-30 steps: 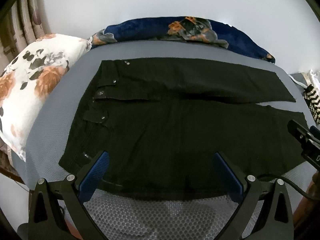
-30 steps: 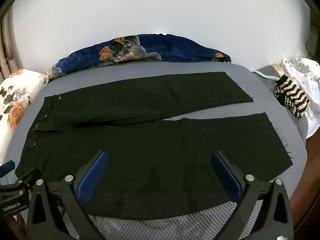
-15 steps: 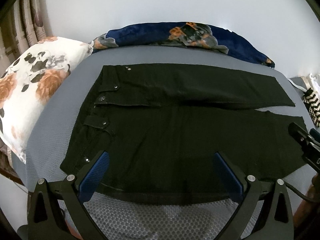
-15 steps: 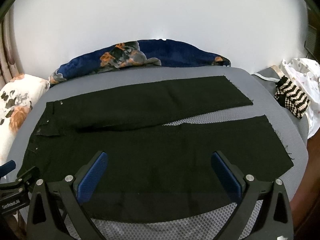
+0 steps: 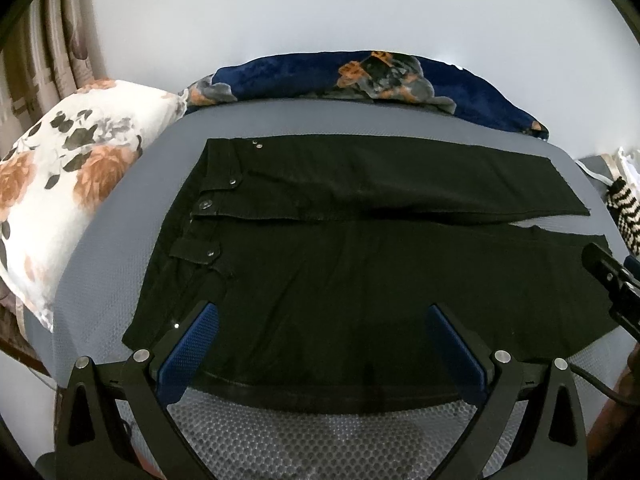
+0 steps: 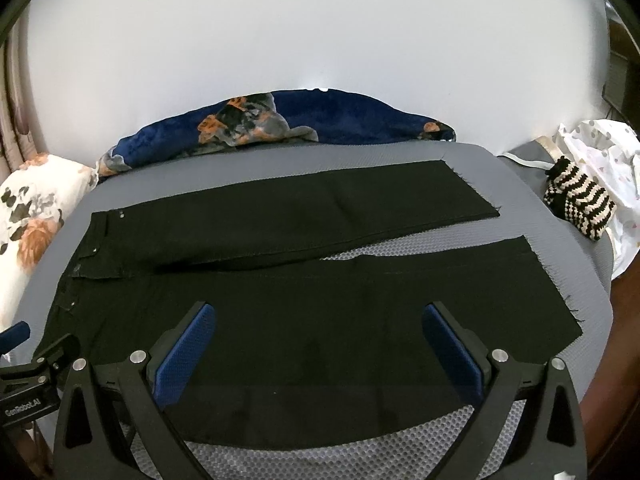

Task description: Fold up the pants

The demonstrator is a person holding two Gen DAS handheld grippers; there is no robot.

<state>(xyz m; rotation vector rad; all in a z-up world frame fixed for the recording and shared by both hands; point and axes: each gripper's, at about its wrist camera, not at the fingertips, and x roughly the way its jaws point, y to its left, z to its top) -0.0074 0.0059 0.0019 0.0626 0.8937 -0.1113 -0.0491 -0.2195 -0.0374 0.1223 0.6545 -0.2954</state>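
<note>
We see the black denim pants [image 5: 360, 264] spread flat and unfolded on the grey mesh mattress [image 5: 304, 440] just ahead of our left gripper [image 5: 320, 344] and right gripper [image 6: 316, 344], both spread wide, so every fold remains.

This is a home bedroom. A floral pillow [image 5: 60, 184] and a navy floral blanket [image 6: 280, 128] lie on a grey mattress [image 5: 120, 216]. Curtains [image 5: 44, 56] hang at the left.

my left gripper [image 5: 320, 344] hung with jaws spread wide over the black pants [image 5: 360, 264] lying flat across the grey mattress [image 5: 100, 272]; a floral pillow [image 5: 60, 184] sat at frame left.
</note>
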